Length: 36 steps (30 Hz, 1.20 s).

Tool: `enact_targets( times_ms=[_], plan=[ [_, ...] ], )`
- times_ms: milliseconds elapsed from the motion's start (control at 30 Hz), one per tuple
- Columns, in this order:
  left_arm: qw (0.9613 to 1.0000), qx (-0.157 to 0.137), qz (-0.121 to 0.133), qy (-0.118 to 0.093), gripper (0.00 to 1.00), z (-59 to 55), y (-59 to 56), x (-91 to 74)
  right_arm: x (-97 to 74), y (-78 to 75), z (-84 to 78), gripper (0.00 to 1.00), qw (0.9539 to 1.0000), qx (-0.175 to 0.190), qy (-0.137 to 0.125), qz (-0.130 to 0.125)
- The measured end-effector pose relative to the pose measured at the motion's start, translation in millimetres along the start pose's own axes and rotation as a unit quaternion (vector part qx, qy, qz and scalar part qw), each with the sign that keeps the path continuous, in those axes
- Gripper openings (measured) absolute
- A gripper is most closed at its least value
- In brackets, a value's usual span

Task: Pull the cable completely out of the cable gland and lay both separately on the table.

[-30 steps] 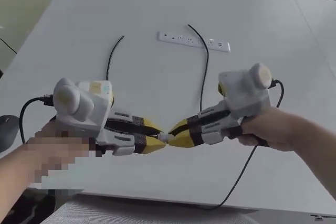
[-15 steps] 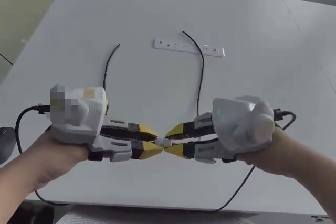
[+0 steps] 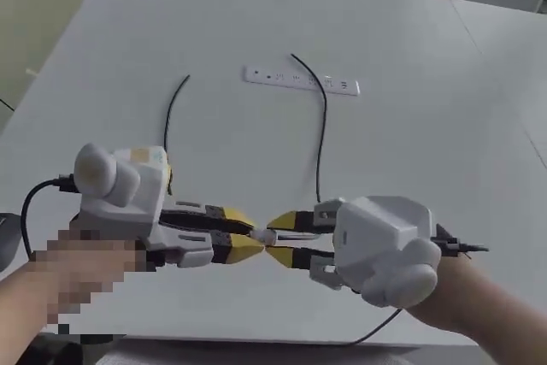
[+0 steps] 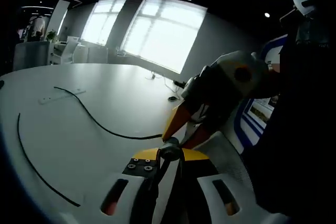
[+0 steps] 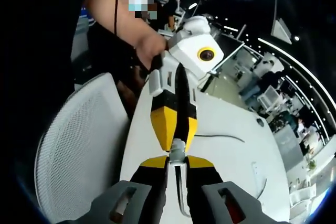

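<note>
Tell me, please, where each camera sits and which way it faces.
Head view: on the headset, looking down at the table; left hand and right hand hold left claw and right claw, tips meeting at the cable gland.
Left gripper view: on the left claw, looking along its jaws at the right claw and the cable.
Right gripper view: on the right claw, looking at the left claw and the person's arm.
Shared: both gripper views see the cable gland.

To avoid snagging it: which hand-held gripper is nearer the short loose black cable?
Left. The left hand-held gripper sits just beside the short cable's near end; the right hand-held gripper is farther right.
</note>
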State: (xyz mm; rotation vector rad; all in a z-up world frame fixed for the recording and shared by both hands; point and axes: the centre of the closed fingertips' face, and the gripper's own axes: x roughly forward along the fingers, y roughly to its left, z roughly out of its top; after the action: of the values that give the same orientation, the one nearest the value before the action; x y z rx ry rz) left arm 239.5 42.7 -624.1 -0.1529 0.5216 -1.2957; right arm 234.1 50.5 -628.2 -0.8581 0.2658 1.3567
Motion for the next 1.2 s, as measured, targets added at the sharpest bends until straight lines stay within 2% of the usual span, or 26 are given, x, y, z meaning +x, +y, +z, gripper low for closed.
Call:
enact_targets(
  times_ms=[267, 367, 467, 533, 567, 633, 667, 733, 767, 800, 867, 900, 967, 1033, 1100, 1133, 1167, 1200],
  plan=[
    [1.0, -0.001, -0.004, 0.0, 0.15, -0.9, 0.4, -1.4, 1.2, -0.9, 1.1, 0.08, 0.9996, 0.027, 0.001, 0.004],
    [1.0, 0.003, -0.005, 0.0, 0.15, -0.1, 0.9, -1.9, 1.4, -2.8, 1.0, 0.08, 0.9982, 0.059, -0.006, 0.009],
    [1.0, 0.007, -0.007, 0.0, 0.15, 0.2, -0.1, -2.3, 0.3, -1.2, 1.1, 0.1, 0.9931, 0.11, -0.024, 0.033],
    [0.9999, 0.011, -0.005, 0.0, 0.15, 0.2, -0.5, -3.0, -2.0, -6.6, -3.4, 0.15, 0.9882, 0.147, -0.026, 0.035],
    [0.9999, 0.012, -0.005, 0.0, 0.15, 0.2, -0.7, -3.6, -3.1, -6.5, -2.2, 0.18, 0.9837, 0.17, -0.036, 0.046],
    [0.9999, 0.015, -0.005, 0.0, 0.15, 0.3, -1.3, -4.5, -7.8, -4.2, -0.8, 0.2, 0.9716, 0.216, -0.054, 0.08],
    [0.9998, 0.017, -0.005, 0.0, 0.15, 0.4, -1.6, -4.6, -10.6, -3.4, 0.7, 0.2, 0.9621, 0.244, -0.068, 0.102],
    [0.9994, 0.034, -0.011, 0.003, 0.15, 0.0, -5.2, -5.1, -15.4, -0.5, 4.1, 0.19, 0.9349, 0.313, -0.087, 0.143],
    [0.999, 0.043, -0.012, 0.003, 0.15, -0.1, -6.3, -4.9, -16.6, -1.1, 3.1, 0.19, 0.9251, 0.334, -0.092, 0.156],
    [0.9986, 0.051, -0.013, 0.004, 0.15, -0.5, -8.0, -4.9, -16.6, -3.9, 0.5, 0.21, 0.916, 0.352, -0.099, 0.165],
    [0.998, 0.062, -0.014, 0.006, 0.15, -1.9, -8.0, -4.5, -16.1, -10.4, -0.4, 0.22, 0.9024, 0.378, -0.115, 0.173],
    [0.9979, 0.063, -0.014, 0.006, 0.15, -2.4, -8.1, -4.3, -17.2, -12.0, 3.4, 0.22, 0.8878, 0.4, -0.129, 0.187],
    [0.9977, 0.066, -0.014, 0.007, 0.15, -2.7, -8.8, -3.8, -17.4, -12.7, 9.2, 0.21, 0.8747, 0.414, -0.145, 0.206],
    [0.9975, 0.069, -0.014, 0.006, 0.15, -2.2, -9.7, -3.2, -15.2, -8.0, 9.1, 0.21, 0.8696, 0.42, -0.133, 0.223],
    [0.9974, 0.07, -0.015, 0.006, 0.15, -1.7, -10.2, -2.4, -10.8, -5.2, 8.6, 0.21, 0.8757, 0.406, -0.126, 0.229],
    [0.9971, 0.074, -0.016, 0.006, 0.15, -1.5, -10.8, -1.7, -8.5, -3.0, 8.0, 0.21, 0.8741, 0.406, -0.121, 0.237],
    [0.9969, 0.077, -0.016, 0.007, 0.15, -1.4, -11.0, -1.4, -8.0, 0.7, 9.4, 0.22, 0.8647, 0.418, -0.12, 0.252],
    [0.9968, 0.079, -0.015, 0.007, 0.15, -1.3, -10.9, -1.0, -7.3, 2.4, 9.0, 0.22, 0.8629, 0.419, -0.119, 0.257]
  ],
)
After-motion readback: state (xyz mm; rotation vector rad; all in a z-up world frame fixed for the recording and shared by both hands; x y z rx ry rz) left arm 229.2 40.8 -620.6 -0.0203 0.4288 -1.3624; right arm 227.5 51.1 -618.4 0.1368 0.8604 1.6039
